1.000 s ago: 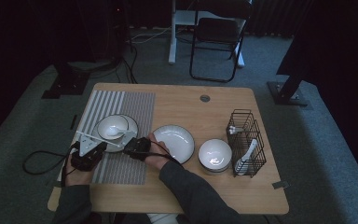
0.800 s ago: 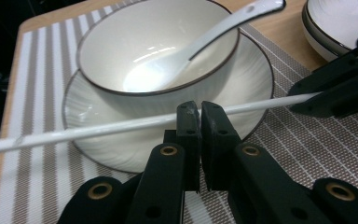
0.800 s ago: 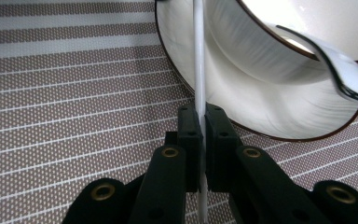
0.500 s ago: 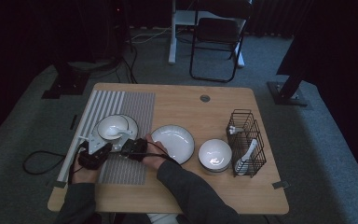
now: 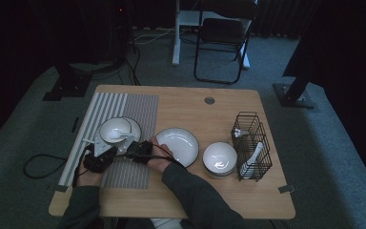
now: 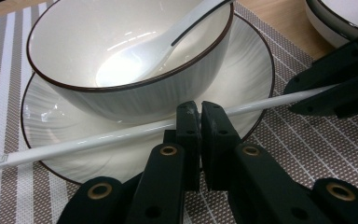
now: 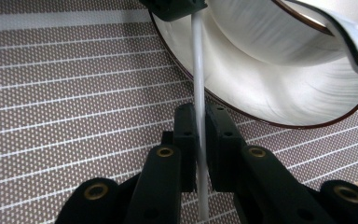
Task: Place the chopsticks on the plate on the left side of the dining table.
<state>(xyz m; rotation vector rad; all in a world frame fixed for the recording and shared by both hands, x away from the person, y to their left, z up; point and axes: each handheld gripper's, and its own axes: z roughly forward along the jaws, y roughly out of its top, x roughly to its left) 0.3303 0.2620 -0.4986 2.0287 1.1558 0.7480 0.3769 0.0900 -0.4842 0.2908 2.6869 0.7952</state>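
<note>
**Chopstick held between two grippers beside the bowl**

Chopstick, white and thin, lies level just above the near rim of the saucer, running across the left gripper view from lower left to upper right. The left gripper has its jaws pressed together on the stick near its middle. The right gripper has the same stick between its jaws near one end; those jaws have just been opening a little, and a thin gap shows beside the stick, so the pads look barely off it.

Behind the stick stands a white bowl with a dark rim, set on the saucer, and a white spoon rests inside it with its handle leaning over the far edge. Saucer and bowl sit on a striped placemat at the left of the wooden table.

To the right on the table lie a plate, a second bowl and a black wire basket with white utensils in it.
</note>
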